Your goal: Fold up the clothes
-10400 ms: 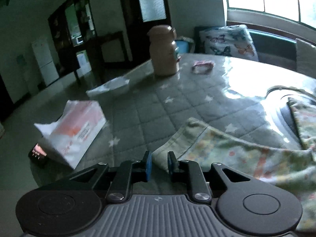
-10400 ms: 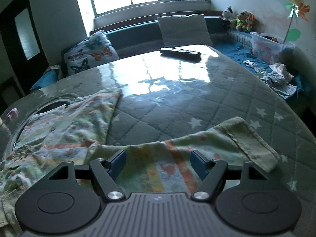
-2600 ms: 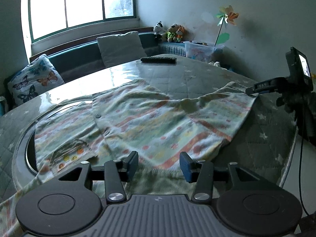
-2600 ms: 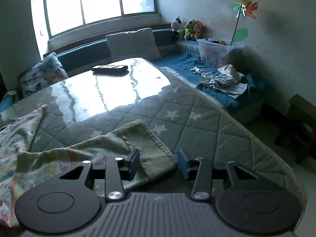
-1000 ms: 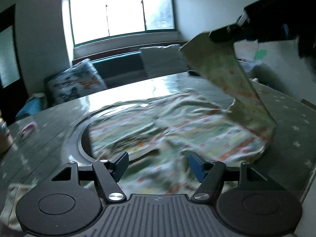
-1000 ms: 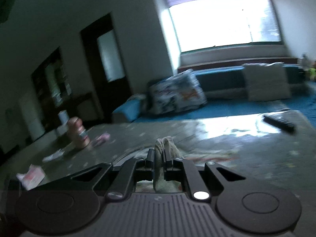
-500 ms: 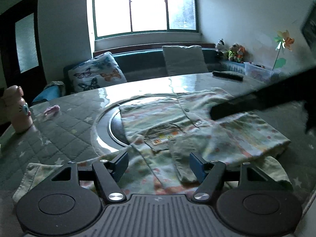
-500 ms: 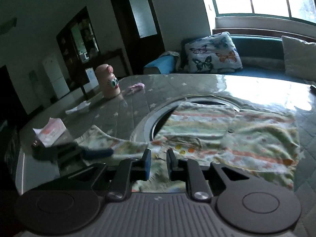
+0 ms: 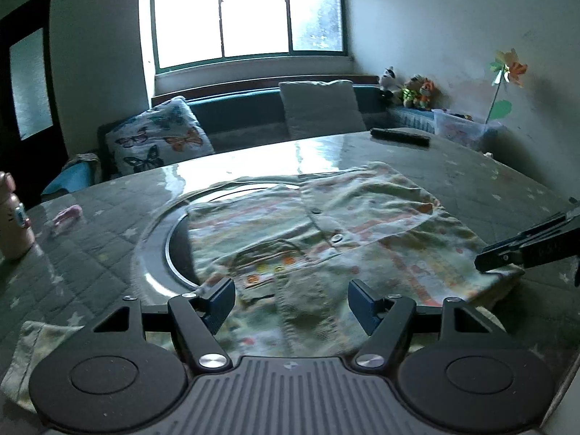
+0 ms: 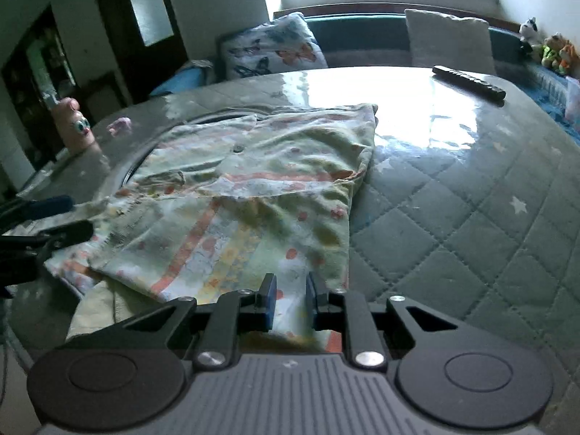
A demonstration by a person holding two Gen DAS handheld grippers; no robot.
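A pale green patterned shirt [image 9: 344, 224] lies spread on the quilted table, its right sleeve folded over the body. It also shows in the right wrist view [image 10: 253, 188]. My left gripper [image 9: 291, 297] is open and empty above the shirt's near hem. My right gripper [image 10: 290, 301] has its jaws narrowly apart over the shirt's folded right edge, with cloth showing between them; it appears in the left wrist view [image 9: 507, 253] at the shirt's right edge. The left gripper's fingers [image 10: 54, 217] show at the left of the right wrist view.
A round dark ring [image 9: 166, 239] is set into the table under the shirt. A remote [image 10: 467, 81] lies at the far right. A pink bottle [image 10: 78, 125] and a small pink object [image 9: 67, 214] stand far left. Cushions [image 9: 159, 141] line a bench behind.
The right gripper carried the right sleeve up and across, then laid it over the shirt body. It has moved back to the shirt's right edge. The left gripper stayed open.
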